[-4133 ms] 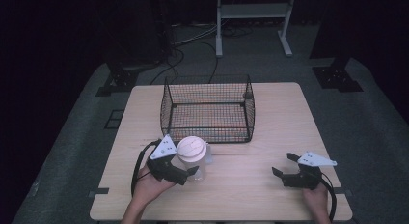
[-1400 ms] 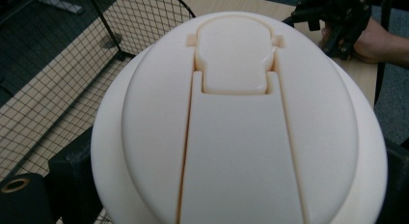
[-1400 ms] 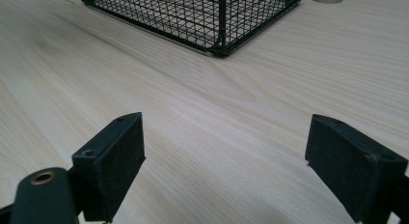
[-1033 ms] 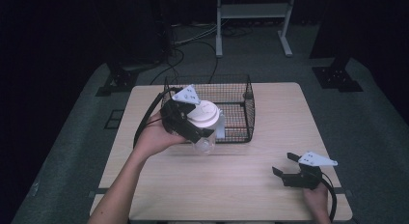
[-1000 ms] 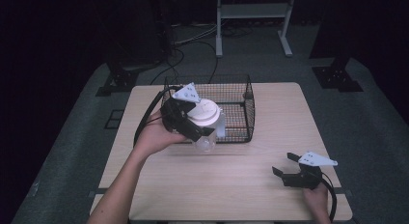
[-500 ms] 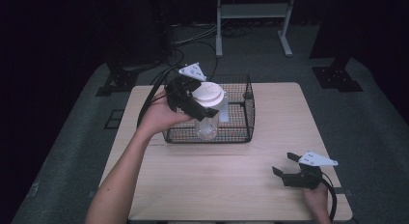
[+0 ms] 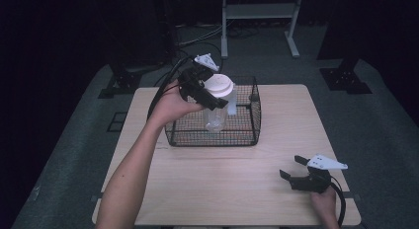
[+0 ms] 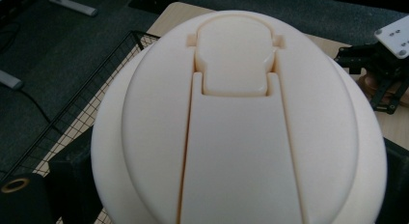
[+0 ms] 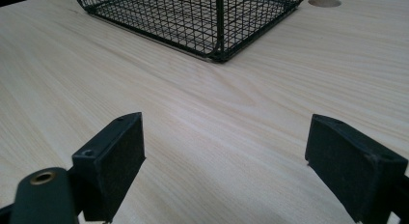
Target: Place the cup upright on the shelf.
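A clear jar (image 7: pixel 217 114) with a cream flip-top lid (image 7: pixel 219 85) hangs over the black wire basket (image 7: pixel 249 135), its bottom below the basket's rim. My left gripper (image 7: pixel 206 91) is shut on the jar just under the lid. From the left gripper view the lid (image 8: pixel 238 127) fills most of the frame, with the basket's rim (image 8: pixel 82 108) to the left. My right gripper (image 7: pixel 290 172) rests open on the wooden table (image 7: pixel 222 184) at the front right. Its jaws stand wide apart over bare wood (image 9: pixel 222 151) with nothing between them.
The basket (image 9: pixel 212 16) stands at the table's back middle, ahead of my right gripper. A round cable hole (image 9: pixel 324 2) lies beyond it. A metal stand (image 7: pixel 259 21) and dark equipment bases are on the grey floor behind the table.
My left gripper has lifted the jar from the table's front left, carried it back and over the basket, and lowered it slightly. The right gripper has stayed still.
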`<action>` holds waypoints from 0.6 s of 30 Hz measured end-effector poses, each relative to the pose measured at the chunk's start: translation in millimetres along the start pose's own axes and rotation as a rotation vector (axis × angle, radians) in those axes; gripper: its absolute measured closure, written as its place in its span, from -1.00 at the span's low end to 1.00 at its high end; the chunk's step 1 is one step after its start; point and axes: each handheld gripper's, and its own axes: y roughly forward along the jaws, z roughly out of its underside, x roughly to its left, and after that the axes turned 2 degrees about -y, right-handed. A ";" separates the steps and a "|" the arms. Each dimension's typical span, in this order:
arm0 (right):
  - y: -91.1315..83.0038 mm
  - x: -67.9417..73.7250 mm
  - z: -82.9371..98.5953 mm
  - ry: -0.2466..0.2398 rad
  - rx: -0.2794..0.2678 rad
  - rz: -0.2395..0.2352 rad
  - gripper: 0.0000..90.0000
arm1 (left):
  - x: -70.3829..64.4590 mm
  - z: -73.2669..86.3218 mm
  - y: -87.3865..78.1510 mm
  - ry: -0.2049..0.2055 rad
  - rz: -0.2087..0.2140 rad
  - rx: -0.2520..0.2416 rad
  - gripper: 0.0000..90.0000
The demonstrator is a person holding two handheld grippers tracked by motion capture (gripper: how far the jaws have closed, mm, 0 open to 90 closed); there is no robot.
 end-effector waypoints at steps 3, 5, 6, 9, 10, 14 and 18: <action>-0.5 -0.6 0.1 0.004 -0.004 -0.001 -0.71 | 5.0 -2.9 6.1 -0.012 0.002 0.003 -0.89; -0.6 -0.5 0.0 0.010 -0.005 -0.003 -0.71 | 8.4 -5.1 10.5 -0.011 0.000 0.009 -0.89; -0.7 -0.5 0.0 0.011 -0.006 -0.003 -0.71 | 9.6 -6.0 12.8 -0.017 -0.002 0.007 -0.89; -0.8 -0.5 0.1 0.012 -0.008 -0.004 -0.71 | 15.3 -7.9 19.5 -0.025 0.001 0.004 -0.89; -0.9 -0.5 0.1 0.013 -0.009 -0.004 -0.71 | 16.9 -8.1 22.1 -0.031 0.002 0.000 -0.89; -1.1 -0.8 0.1 0.015 -0.010 -0.006 -0.71 | 25.1 -8.6 32.0 -0.048 0.003 0.006 -0.89; -1.3 -1.4 0.1 0.015 -0.014 -0.007 -0.71 | 32.5 -7.5 43.7 -0.065 -0.003 0.006 -0.89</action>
